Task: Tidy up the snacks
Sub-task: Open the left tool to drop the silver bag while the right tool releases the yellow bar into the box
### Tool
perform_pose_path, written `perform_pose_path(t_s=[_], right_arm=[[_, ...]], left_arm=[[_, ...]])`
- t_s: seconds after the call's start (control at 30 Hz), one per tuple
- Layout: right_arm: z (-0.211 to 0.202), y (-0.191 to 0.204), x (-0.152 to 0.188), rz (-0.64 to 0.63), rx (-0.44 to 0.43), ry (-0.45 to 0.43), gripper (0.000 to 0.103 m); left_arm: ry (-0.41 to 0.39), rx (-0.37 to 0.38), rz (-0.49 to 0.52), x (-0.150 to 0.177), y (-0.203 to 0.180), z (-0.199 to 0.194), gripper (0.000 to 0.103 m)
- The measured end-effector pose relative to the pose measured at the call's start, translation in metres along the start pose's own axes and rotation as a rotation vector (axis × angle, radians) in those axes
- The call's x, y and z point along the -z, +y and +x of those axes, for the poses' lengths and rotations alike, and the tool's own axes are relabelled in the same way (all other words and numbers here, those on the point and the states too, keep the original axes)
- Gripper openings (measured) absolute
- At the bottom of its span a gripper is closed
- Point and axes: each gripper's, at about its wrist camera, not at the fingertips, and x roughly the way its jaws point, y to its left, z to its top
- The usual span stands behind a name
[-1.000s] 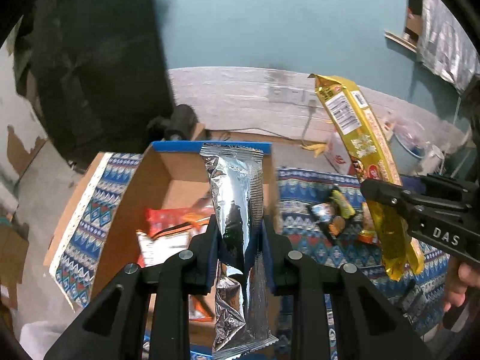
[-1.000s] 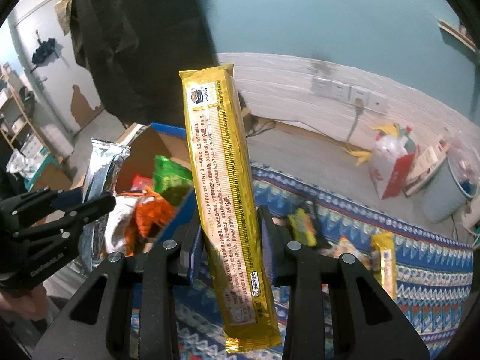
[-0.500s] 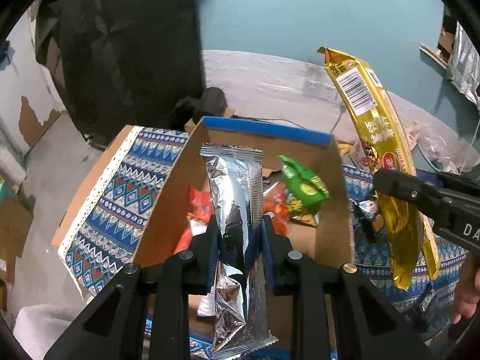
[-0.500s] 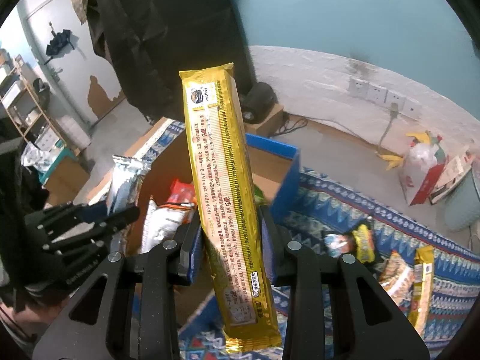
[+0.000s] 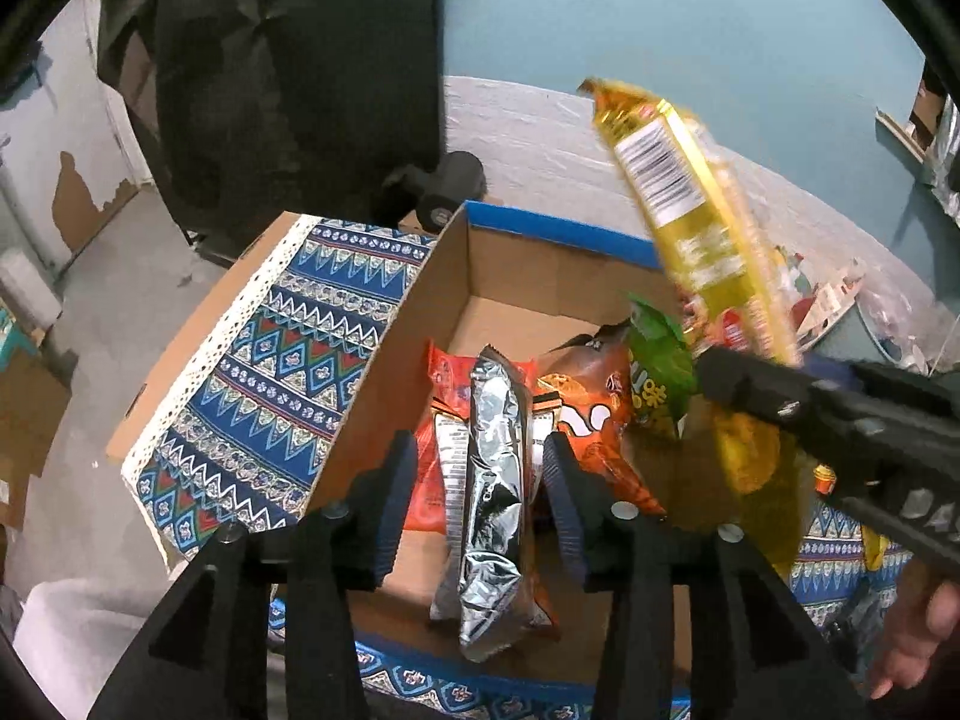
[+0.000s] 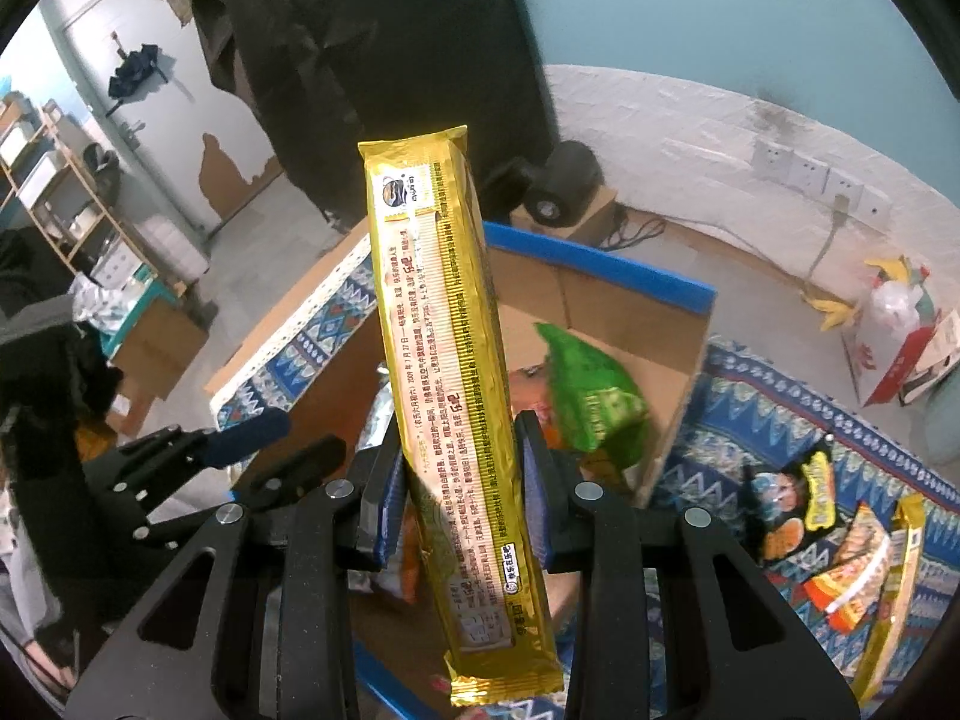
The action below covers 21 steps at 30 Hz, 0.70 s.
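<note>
My left gripper is open above the cardboard box. The silver foil packet lies loose between its fingers, on the orange, red and green snack bags in the box. My right gripper is shut on a long gold snack packet, held upright over the box's near right side. The gold packet also shows in the left wrist view, with the right gripper beside it. The left gripper shows open at the left of the right wrist view.
The box has a blue rim and sits on a patterned blue cloth. More snack packets lie on the cloth to the right. A black heater stands behind the box, a white bag by the wall.
My left gripper has opened and let go of the silver packet, which dropped into the box. Both grippers moved forward over the box. The gold packet stays gripped.
</note>
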Motion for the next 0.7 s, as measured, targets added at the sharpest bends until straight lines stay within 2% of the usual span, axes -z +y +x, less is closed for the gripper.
perform_pose_path(t_s=[0.13,0.57,0.63,0.7], right_arm=[[0.008,0.005,0.0,0.004,-0.007,0.015,0.032],[0.008,0.007,0.002,0.006,-0.009,0.005,0.032],[0.005,0.005,0.003,0.006,0.004,0.003,0.036],[0.0,0.002,0.004,0.007,0.017,-0.007,0.05]], left_arm=[[-0.022,0.001,0.0,-0.001,0.002,-0.008,0.052],[-0.043,0.006,0.004,-0.004,-0.001,-0.016,0.055],[-0.043,0.005,0.01,-0.004,-0.003,-0.016,0.056],[-0.043,0.009,0.017,-0.003,-0.007,-0.016,0.06]])
